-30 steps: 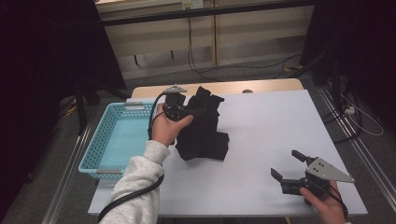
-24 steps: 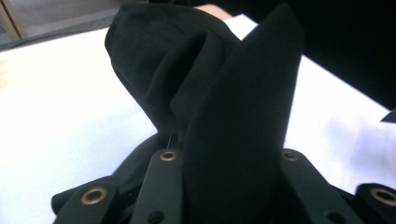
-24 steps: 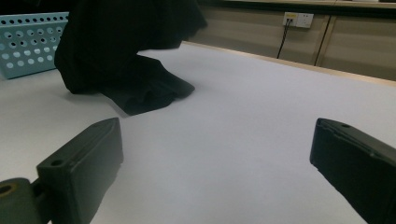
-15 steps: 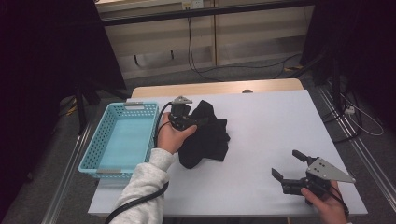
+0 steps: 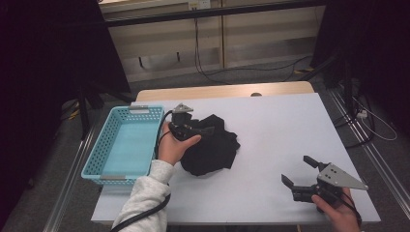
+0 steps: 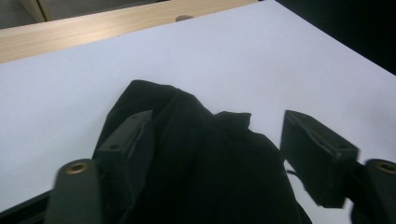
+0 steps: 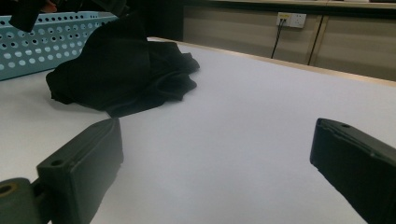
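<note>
Black cloth (image 5: 211, 147) dropped on the table (image 5: 290, 130), basket (image 5: 126, 145) sat empty beside it.

Left gripper (image 5: 203, 131) was right on top of the cloth's near-left edge, and its jaws had just been opening: in the left gripper view the cloth (image 6: 196, 163) lay bunched between them, one jaw against the fabric and the other clear of it, so nothing looked pinched anymore. Right gripper (image 5: 302, 174) sat well apart near the table's front right corner, jaws wide and holding nothing. So the left hand was way nearer, and the cloth was just right of the basket, slumped in a heap with no real long axis. Basket looked bare inside, pale blue floor showing.
</note>
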`<state>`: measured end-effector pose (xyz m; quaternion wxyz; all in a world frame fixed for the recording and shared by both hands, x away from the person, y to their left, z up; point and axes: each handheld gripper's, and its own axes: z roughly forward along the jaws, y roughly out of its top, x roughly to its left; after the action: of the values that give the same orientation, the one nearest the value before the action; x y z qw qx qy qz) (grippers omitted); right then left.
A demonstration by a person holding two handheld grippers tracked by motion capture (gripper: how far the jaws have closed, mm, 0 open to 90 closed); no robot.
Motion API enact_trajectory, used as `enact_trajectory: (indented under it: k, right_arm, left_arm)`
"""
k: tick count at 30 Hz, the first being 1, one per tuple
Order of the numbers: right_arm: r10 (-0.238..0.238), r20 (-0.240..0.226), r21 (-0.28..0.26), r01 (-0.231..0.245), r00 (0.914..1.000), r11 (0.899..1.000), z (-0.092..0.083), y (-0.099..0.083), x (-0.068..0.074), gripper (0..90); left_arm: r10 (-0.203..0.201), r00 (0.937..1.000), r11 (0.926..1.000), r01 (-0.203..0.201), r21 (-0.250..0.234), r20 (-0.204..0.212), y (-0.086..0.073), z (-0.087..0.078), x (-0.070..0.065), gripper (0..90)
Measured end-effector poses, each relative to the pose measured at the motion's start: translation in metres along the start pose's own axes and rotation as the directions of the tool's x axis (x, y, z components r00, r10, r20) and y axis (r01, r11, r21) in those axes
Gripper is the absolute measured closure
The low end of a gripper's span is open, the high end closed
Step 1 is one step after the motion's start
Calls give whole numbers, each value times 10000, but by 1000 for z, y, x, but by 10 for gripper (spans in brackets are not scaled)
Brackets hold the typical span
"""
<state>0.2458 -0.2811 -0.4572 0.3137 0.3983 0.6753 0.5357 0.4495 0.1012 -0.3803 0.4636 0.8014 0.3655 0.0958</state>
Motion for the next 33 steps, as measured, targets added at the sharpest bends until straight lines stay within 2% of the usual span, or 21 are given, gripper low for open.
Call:
enact_trajectory:
  k: [3, 5, 8, 9, 12, 15, 20, 22, 24, 28, 30, 31, 33]
  right_arm:
    - [-27, -16, 74, 27, 10000, 10000, 0, 0, 0, 17]
    - [-47, -37, 97, 47, 10000, 9999, 1, -1, 0, 17]
    - [-27, -75, 174, 29, 10000, 9998, 1, -2, 0, 17]
    - [-28, -73, 188, 29, 10000, 9998, 1, -2, 0, 17]
    - [-21, -42, 197, 22, 10000, 9998, 0, -2, 0, 16]
    - [-52, -90, 225, 54, 9999, 9997, 1, -2, 1, 16]
    - [-38, -150, 264, 42, 9999, 9996, 0, -2, 2, 14]
    - [-20, -156, 271, 24, 9999, 9996, 0, -2, 1, 14]
    - [1, -107, 295, 2, 9999, 9996, 1, -2, 0, 14]
    - [37, -114, 299, -34, 9999, 9995, 2, -2, 0, 14]
    - [49, -157, 322, -44, 9999, 9995, 3, -2, 0, 14]
    - [51, -161, 349, -46, 9999, 9994, 4, -2, 0, 13]
    - [78, -234, 430, -67, 9997, 9991, 7, -3, 0, 12]
  left_arm:
    - [174, 9993, 9998, -175, -18, -318, -3, -5, 2, 197]
    - [89, 9987, 9999, -96, -133, -499, -7, -9, 4, 173]
    - [18, 9984, 10000, -20, -21, -558, -12, -12, 5, 150]
    - [108, 9984, 9999, -100, 140, -556, -14, -11, 4, 144]
    - [186, 9984, 9996, -174, 220, -538, -19, -9, 3, 140]
    - [447, 9969, 9987, -431, 269, -651, -24, -9, 1, 137]
    - [68, 9975, 10000, -64, 68, -704, -33, -14, 8, 129]
    - [56, 9967, 9999, -46, 132, -808, -36, -15, 9, 125]
    - [445, 9925, 9987, -412, 313, -1138, -39, -14, 7, 125]
    - [609, 9927, 9977, -574, 364, -1042, -41, -11, 6, 125]
    - [301, 9936, 9995, -292, 103, -1087, -41, -13, 6, 123]
    - [198, 9954, 9998, -193, 54, -937, -41, -14, 5, 123]
    - [149, 9955, 9999, -149, 9, -936, -42, -15, 3, 124]
